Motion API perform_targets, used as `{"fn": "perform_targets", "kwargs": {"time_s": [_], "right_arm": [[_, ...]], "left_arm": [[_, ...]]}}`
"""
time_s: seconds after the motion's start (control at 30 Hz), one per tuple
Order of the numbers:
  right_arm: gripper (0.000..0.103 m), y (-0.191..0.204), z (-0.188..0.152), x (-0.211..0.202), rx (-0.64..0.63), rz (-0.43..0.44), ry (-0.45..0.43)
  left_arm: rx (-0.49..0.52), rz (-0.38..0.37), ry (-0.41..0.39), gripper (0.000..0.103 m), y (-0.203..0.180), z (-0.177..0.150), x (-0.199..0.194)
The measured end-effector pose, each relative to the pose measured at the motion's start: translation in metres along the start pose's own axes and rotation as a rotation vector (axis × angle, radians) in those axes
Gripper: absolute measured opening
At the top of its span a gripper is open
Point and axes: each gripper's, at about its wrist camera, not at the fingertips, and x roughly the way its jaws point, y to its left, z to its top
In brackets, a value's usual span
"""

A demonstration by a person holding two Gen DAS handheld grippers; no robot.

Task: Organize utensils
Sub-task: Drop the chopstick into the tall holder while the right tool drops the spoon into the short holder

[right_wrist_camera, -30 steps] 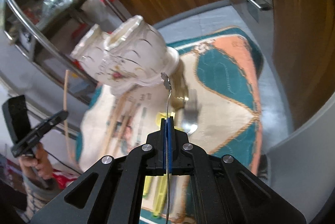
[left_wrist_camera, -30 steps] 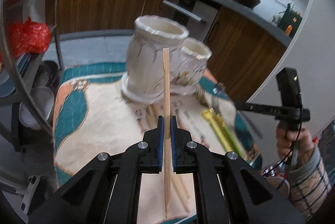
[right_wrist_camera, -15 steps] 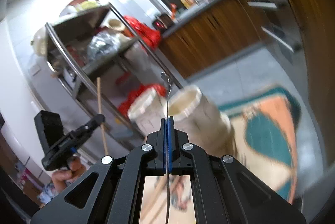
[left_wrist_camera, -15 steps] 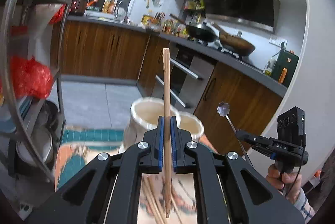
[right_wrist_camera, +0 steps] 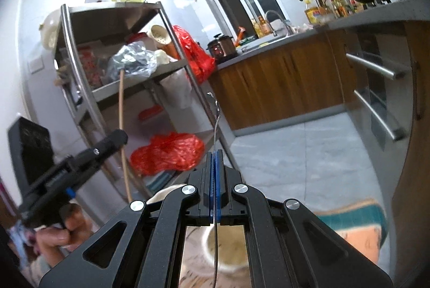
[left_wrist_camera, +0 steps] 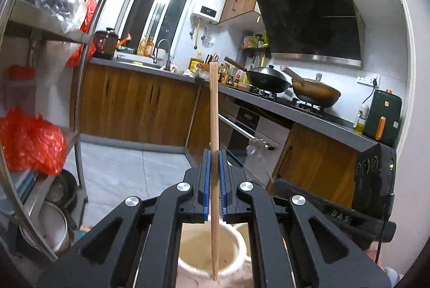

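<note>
Holding one wooden chopstick (left_wrist_camera: 214,153) upright, the left hand-held gripper (left_wrist_camera: 214,185) is clamped on it about mid-length, the lower tip hanging over the mouth of a cream ceramic holder (left_wrist_camera: 207,253) directly below. The stick is judged light, stiff and slightly rough, so a mid-shaft grip suits it and it should drop cleanly on release. A second holder's rim (left_wrist_camera: 242,227) is partly visible just beside the first. To the right, the right hand-held gripper (right_wrist_camera: 214,185) is closed on one thin metal utensil (right_wrist_camera: 216,126), gripped along its handle with the decorated end up; the working end is hidden below. It is judged light, rigid and smooth, hence liable to slip or pivot between the pads. It hangs over the mouth of a ceramic holder (right_wrist_camera: 228,253) in the right wrist view. The holders are judged fragile; contact with their rims should be gentle. Count: one chopstick, one metal utensil, two holders.
</note>
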Motion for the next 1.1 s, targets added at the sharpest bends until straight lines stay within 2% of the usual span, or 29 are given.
{"fn": "perform_targets", "kwargs": {"time_s": [0.27, 0.43, 0.7, 0.87, 1.1], "right_arm": [[0.002, -0.011, -0.013, 0.038, -0.036, -0.057, 0.001], [0.002, -0.01, -0.031, 0.038, -0.068, -0.093, 0.024], [0.002, 0.0, -0.053, 0.014, -0.105, -0.119, 0.057], [0.002, 0.004, -0.056, 0.014, -0.119, -0.158, 0.126], [0.002, 0.012, -0.047, 0.022, -0.13, -0.185, 0.254]], "left_arm": [[0.041, 0.025, -0.064, 0.006, 0.0, -0.006, 0.021], [0.057, 0.032, -0.041, 0.006, -0.002, -0.027, 0.021], [0.073, 0.067, 0.038, 0.006, -0.004, -0.065, 0.008], [0.088, 0.089, 0.109, 0.006, -0.007, -0.064, 0.012], [0.153, 0.151, 0.258, 0.006, -0.012, -0.06, 0.03]]}}
